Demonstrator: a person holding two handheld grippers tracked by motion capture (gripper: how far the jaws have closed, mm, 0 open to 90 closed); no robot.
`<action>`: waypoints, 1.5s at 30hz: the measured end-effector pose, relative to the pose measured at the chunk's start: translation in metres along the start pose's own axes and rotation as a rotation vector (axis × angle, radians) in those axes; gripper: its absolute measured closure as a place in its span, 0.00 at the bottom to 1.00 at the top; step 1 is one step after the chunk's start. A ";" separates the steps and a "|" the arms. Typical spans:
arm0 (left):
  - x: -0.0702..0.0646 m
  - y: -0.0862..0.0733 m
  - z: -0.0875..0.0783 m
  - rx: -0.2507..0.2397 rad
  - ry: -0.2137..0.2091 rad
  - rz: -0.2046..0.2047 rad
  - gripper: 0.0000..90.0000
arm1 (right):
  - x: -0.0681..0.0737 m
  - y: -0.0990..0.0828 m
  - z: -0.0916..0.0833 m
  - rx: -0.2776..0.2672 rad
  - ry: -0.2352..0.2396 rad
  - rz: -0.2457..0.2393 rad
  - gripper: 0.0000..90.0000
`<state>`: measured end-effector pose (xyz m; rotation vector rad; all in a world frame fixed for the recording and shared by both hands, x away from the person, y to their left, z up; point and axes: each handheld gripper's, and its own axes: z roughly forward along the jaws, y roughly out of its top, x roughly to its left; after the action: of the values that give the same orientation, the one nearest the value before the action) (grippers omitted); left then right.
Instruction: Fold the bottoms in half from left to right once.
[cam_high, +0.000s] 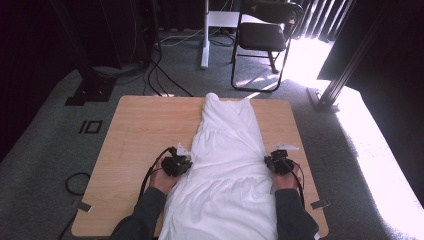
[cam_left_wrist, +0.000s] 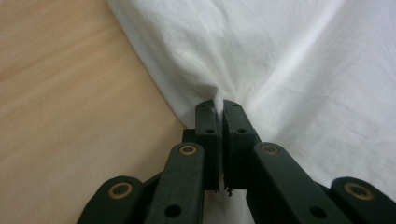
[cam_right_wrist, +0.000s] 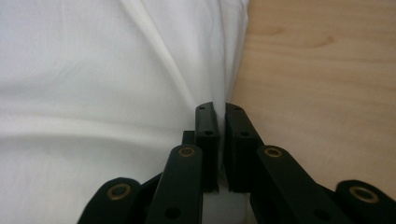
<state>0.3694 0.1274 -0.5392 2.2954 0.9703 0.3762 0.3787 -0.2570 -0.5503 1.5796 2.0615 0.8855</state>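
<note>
The white garment (cam_high: 227, 165) looks like thin woven cloth — matt, soft, creased into fine folds where it gathers in the left gripper view (cam_left_wrist: 261, 60) and lying in broad smooth ridges in the right gripper view (cam_right_wrist: 93, 79). The table (cam_high: 140, 130) it covers from near edge to far edge is pale wood or wood-look laminate, smooth, with faint grain and a low sheen. The left gripper (cam_left_wrist: 218, 109) and right gripper (cam_right_wrist: 219, 112) are black plastic, slightly glossy, with brass-coloured metal rivets. Around the table the floor (cam_high: 45, 150) is grey carpet — rough, speckled, matt.
</note>
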 end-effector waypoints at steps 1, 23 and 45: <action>-0.004 -0.004 -0.004 0.002 -0.003 0.002 0.98 | 0.002 -0.003 -0.002 -0.001 0.002 -0.005 0.95; 0.006 0.020 -0.039 -0.174 -0.050 -0.083 0.59 | 0.023 0.034 -0.032 -0.063 0.156 -0.108 0.50; -0.013 0.018 0.014 0.012 -0.102 0.017 0.95 | 0.061 0.095 0.067 0.046 0.226 -0.226 0.95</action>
<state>0.3765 0.1022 -0.5386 2.3112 0.9049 0.2576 0.4714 -0.1665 -0.5288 1.2834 2.3758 0.9754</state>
